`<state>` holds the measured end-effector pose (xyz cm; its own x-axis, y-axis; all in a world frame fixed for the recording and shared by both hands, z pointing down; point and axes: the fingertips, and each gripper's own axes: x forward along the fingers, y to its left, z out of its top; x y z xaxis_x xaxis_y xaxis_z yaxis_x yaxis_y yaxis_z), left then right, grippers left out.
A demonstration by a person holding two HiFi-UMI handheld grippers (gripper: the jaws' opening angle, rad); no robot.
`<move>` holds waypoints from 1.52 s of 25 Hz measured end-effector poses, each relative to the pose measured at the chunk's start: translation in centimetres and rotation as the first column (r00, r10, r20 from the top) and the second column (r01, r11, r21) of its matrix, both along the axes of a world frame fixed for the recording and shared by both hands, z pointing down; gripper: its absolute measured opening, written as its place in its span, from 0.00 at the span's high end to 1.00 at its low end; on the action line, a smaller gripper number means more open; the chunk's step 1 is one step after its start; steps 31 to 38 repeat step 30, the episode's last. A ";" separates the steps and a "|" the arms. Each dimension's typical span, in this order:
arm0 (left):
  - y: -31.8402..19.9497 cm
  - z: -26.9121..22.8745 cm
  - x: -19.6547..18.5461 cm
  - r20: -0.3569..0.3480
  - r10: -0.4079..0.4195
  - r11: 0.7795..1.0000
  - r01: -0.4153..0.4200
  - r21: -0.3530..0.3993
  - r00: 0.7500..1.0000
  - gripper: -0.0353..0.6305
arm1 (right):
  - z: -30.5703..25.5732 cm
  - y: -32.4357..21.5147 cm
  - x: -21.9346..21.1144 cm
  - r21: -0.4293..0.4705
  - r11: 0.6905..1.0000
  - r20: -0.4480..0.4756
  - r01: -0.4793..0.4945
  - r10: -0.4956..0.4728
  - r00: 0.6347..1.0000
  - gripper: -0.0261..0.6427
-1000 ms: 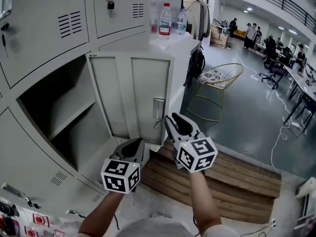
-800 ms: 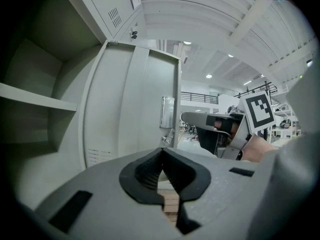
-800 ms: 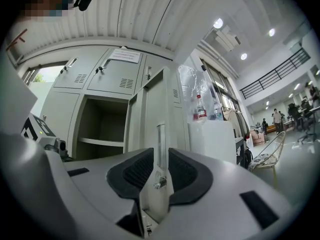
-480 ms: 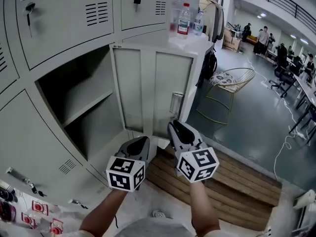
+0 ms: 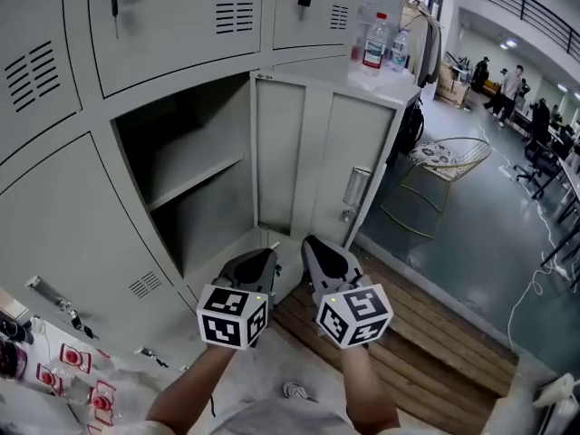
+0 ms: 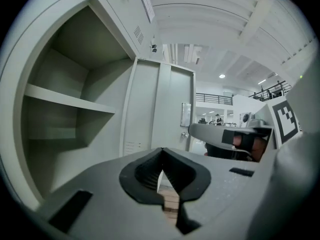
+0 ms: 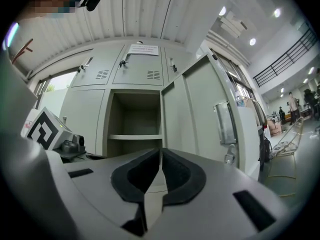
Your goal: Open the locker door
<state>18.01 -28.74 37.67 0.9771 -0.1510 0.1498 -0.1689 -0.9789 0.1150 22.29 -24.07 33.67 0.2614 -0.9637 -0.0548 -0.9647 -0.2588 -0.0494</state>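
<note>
right gripper has just been pinching its jaws in on nothing and they now meet, and it's drawn back from the latch it sat beside a second ago; the left gripper next to it is closed and empty too. the locker door stands swung wide, its compartment showing one shelf. two bottles stand on the cabinet top behind the door.

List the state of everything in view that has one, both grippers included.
locker door: swung wide open, nothing touching it.
open compartment: one shelf, nothing seen inside.
left gripper: jaws together, empty.
right gripper: jaws have just been closing, now together, empty.
upper locker door: shut, key in lock.
water bottle: upright on the cabinet top.
</note>
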 end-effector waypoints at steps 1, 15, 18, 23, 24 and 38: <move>-0.2 0.0 -0.4 0.000 -0.008 1.000 0.008 -0.001 1.000 0.94 | 0.1 -0.2 -0.7 -0.004 1.000 0.001 0.012 -0.012 1.000 0.94; -2.3 0.2 -5.7 -0.007 -0.074 0.997 0.073 -0.015 0.997 0.94 | 1.2 -2.9 -7.4 -0.051 0.992 -0.014 0.112 -0.113 0.993 0.96; -2.6 0.3 -6.3 -0.006 -0.075 0.997 0.075 -0.018 0.997 0.94 | 1.5 -3.2 -8.1 -0.057 0.992 -0.010 0.116 -0.117 0.993 0.96; -3.0 0.5 -7.0 -0.004 -0.075 0.997 0.075 -0.018 0.997 0.94 | 1.7 -3.7 -8.7 -0.058 0.991 -0.007 0.118 -0.118 0.993 0.96; -3.1 0.5 -7.1 -0.003 -0.075 0.997 0.075 -0.018 0.997 0.94 | 1.7 -3.7 -8.8 -0.059 0.991 -0.005 0.118 -0.119 0.993 0.96; -3.1 0.5 -7.3 -0.003 -0.072 0.997 0.072 -0.020 0.997 0.94 | 1.8 -3.8 -9.0 -0.062 0.991 0.001 0.116 -0.116 0.993 0.96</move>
